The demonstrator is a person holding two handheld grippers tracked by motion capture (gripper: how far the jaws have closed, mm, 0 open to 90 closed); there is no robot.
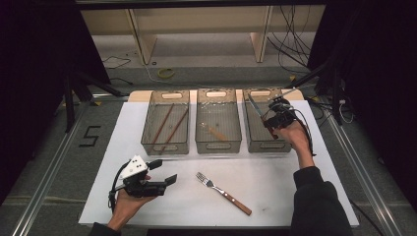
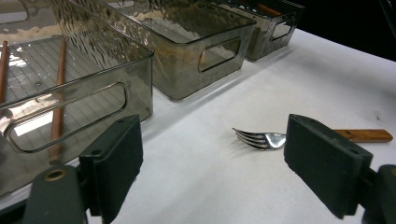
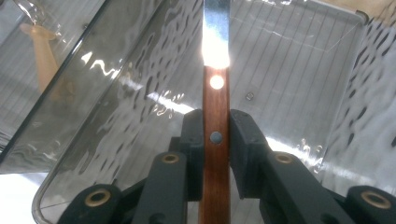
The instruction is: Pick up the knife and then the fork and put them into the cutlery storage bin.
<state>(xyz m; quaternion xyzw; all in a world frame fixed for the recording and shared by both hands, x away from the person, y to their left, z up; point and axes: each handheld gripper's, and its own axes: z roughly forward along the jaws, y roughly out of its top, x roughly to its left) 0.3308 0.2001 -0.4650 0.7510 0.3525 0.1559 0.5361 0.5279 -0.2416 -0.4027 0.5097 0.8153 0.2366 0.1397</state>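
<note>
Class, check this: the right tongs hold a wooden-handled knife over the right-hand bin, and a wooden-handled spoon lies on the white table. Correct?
Not quite. The utensil on the white table is a wooden-handled metal fork, as the left gripper view shows. The right tongs do hold the wooden-handled knife over the right-hand clear plastic bin.

Black tools [image 1: 167,172], brass rivets; white plate; dark sleeve [image 1: 317,196].

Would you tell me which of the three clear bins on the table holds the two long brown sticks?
The left bin: two brown sticks lie in it. The middle bin holds one pale utensil.
</note>
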